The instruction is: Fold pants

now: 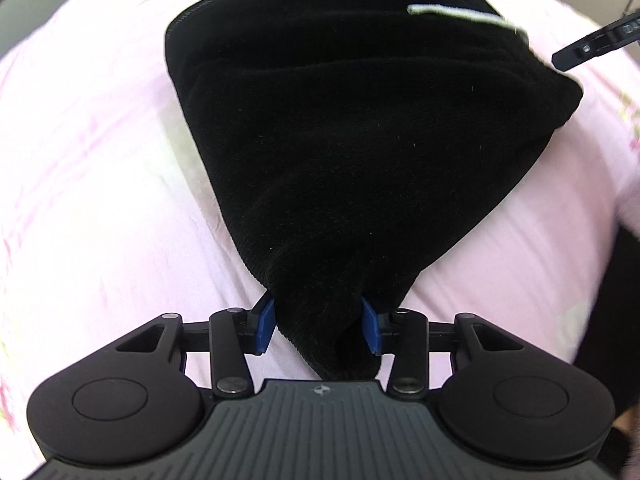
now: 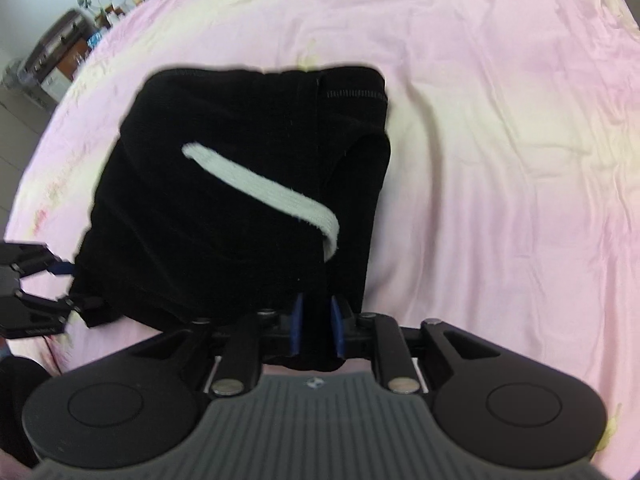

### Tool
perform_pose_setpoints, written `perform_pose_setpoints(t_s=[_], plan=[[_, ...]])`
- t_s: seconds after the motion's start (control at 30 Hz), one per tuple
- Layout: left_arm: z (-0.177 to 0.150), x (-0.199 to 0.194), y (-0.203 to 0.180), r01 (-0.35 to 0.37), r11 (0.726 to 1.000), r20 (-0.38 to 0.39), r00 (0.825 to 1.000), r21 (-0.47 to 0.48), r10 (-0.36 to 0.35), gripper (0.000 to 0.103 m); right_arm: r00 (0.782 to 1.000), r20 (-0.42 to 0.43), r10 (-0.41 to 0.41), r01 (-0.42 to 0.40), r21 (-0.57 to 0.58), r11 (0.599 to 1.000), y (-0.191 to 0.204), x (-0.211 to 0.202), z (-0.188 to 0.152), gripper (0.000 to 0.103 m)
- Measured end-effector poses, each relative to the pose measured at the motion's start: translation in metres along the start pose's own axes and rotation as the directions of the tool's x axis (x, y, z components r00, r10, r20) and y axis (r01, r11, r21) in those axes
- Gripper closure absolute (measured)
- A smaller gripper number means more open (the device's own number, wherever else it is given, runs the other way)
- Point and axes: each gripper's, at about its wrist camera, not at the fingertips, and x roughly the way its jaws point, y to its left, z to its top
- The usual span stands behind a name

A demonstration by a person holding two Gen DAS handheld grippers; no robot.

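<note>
The black corduroy pants (image 1: 340, 128) lie folded in a bundle on the pink bed sheet (image 1: 100, 160), with a white drawstring (image 1: 460, 14) on top. My left gripper (image 1: 318, 326) is shut on a bunched corner of the pants. In the right wrist view the pants (image 2: 224, 184) show the white drawstring (image 2: 272, 192) across them. My right gripper (image 2: 316, 330) is shut on the near edge of the pants. The left gripper (image 2: 60, 280) also shows at the left of the right wrist view, and the right gripper's finger (image 1: 592, 46) at the upper right of the left wrist view.
The pink sheet (image 2: 500, 160) spreads wide to the right and beyond the pants. A cabinet with small items (image 2: 64, 48) stands past the bed's far left corner.
</note>
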Motion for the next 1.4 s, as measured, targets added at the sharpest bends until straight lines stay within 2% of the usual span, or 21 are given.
perform_pose_setpoints(t_s=[0.03, 0.07, 0.2, 0.33, 0.47, 0.53, 0.57, 0.6, 0.63, 0.73, 0.8, 0.87, 1.0, 1.13, 1.2, 1.27, 1.4], plan=[[0.002, -0.006, 0.005, 0.018, 1.0, 0.012, 1.0, -0.019, -0.017, 0.05, 0.999, 0.028, 0.016, -0.016, 0.011, 1.0, 0.0, -0.008, 0.005, 0.047], [0.007, -0.009, 0.011, 0.031, 0.999, 0.032, 0.999, -0.035, -0.03, 0.047, 0.998, 0.055, 0.029, -0.03, 0.026, 0.999, -0.001, -0.012, 0.012, 0.047], [0.023, -0.035, 0.03, 0.04, 0.993, 0.135, 0.991, -0.109, -0.025, 0.047, 0.992, 0.119, 0.035, -0.051, 0.131, 0.99, -0.012, -0.005, 0.039, 0.042], [0.042, -0.034, 0.05, 0.04, 0.978, 0.172, 0.985, -0.206, -0.004, 0.047, 0.992, 0.111, 0.056, -0.09, 0.327, 0.941, -0.034, 0.029, 0.059, 0.042], [0.056, -0.023, 0.056, 0.043, 0.967, 0.165, 0.986, -0.25, -0.002, 0.047, 0.986, 0.12, 0.114, -0.156, 0.435, 0.887, -0.042, 0.053, 0.066, 0.041], [0.059, -0.017, 0.054, 0.044, 0.965, 0.163, 0.987, -0.259, -0.001, 0.047, 0.986, 0.118, 0.116, -0.155, 0.414, 0.897, -0.032, 0.057, 0.072, 0.051], [0.062, -0.013, 0.053, 0.042, 0.964, 0.163, 0.987, -0.263, 0.002, 0.047, 0.991, 0.109, 0.082, -0.117, 0.369, 0.922, -0.021, 0.056, 0.077, 0.058], [0.064, -0.011, 0.052, 0.039, 0.963, 0.167, 0.986, -0.268, 0.006, 0.047, 0.993, 0.105, 0.048, -0.077, 0.304, 0.95, -0.009, 0.052, 0.083, 0.073], [0.065, -0.01, 0.052, 0.035, 0.961, 0.174, 0.985, -0.276, 0.014, 0.047, 0.993, 0.113, 0.029, -0.055, 0.235, 0.97, 0.002, 0.047, 0.089, 0.08], [0.069, -0.01, 0.058, 0.036, 0.95, 0.217, 0.976, -0.31, 0.034, 0.047, 0.979, 0.199, 0.049, -0.062, 0.058, 0.996, 0.03, 0.019, 0.104, 0.089], [0.073, -0.012, 0.064, 0.058, 0.94, 0.255, 0.966, -0.337, 0.031, 0.048, 0.964, 0.26, 0.052, -0.046, -0.027, 0.999, 0.041, 0.004, 0.114, 0.089], [0.079, -0.013, 0.07, 0.073, 0.93, 0.287, 0.957, -0.36, 0.037, 0.05, 0.965, 0.263, 0.022, -0.011, -0.045, 0.999, 0.037, 0.004, 0.12, 0.089], [0.1, -0.008, 0.079, 0.073, 0.918, 0.336, 0.939, -0.39, 0.068, 0.057, 0.989, 0.145, -0.024, 0.012, 0.085, 0.996, 0.0, 0.038, 0.113, 0.089], [0.131, 0.011, 0.085, 0.062, 0.908, 0.337, 0.937, -0.414, 0.089, 0.062, 0.992, 0.125, -0.02, 0.002, 0.137, 0.991, -0.02, 0.058, 0.107, 0.088], [0.145, 0.024, 0.085, 0.033, 0.912, 0.315, 0.943, -0.409, 0.107, 0.062, 0.993, 0.109, -0.043, 0.033, 0.097, 0.995, -0.017, 0.064, 0.109, 0.087], [0.154, 0.042, 0.085, -0.022, 0.915, 0.258, 0.957, -0.403, 0.136, 0.062, 0.993, 0.098, -0.064, 0.058, 0.058, 0.997, -0.013, 0.071, 0.113, 0.087], [0.162, 0.07, 0.093, -0.069, 0.902, 0.149, 0.978, -0.426, 0.145, 0.062, 0.993, 0.085, -0.077, 0.076, 0.021, 0.997, -0.013, 0.085, 0.12, 0.086]])
